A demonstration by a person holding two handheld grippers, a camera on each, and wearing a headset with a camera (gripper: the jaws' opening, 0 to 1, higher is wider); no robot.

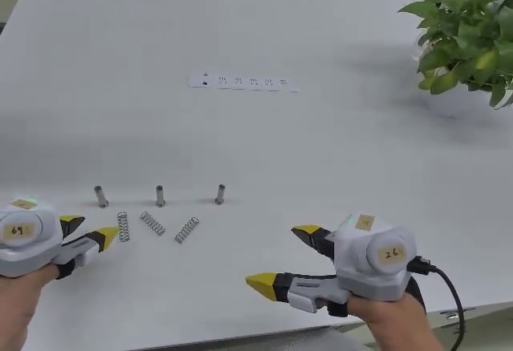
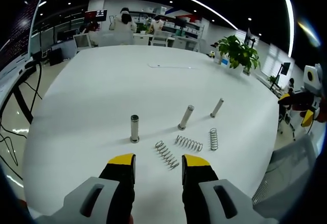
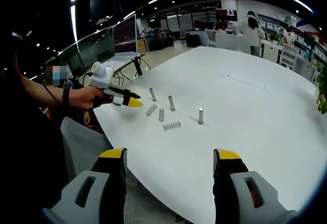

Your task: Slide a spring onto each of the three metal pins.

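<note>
On table (image 1: pixel 337 159), pins (image 1: pixel 159 196) upright, springs (image 1: pixel 152 223) flat (loose)

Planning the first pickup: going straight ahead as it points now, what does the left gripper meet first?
Probably the nearest spring, just ahead of the left gripper, though the gripper's height above the table is unclear.

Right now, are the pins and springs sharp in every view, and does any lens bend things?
Head view: pins and springs sharp, light even, shadows faint. Left gripper view: sharp, but fisheye curves the table and splays the pins. Right gripper view: small, slightly soft.
</note>
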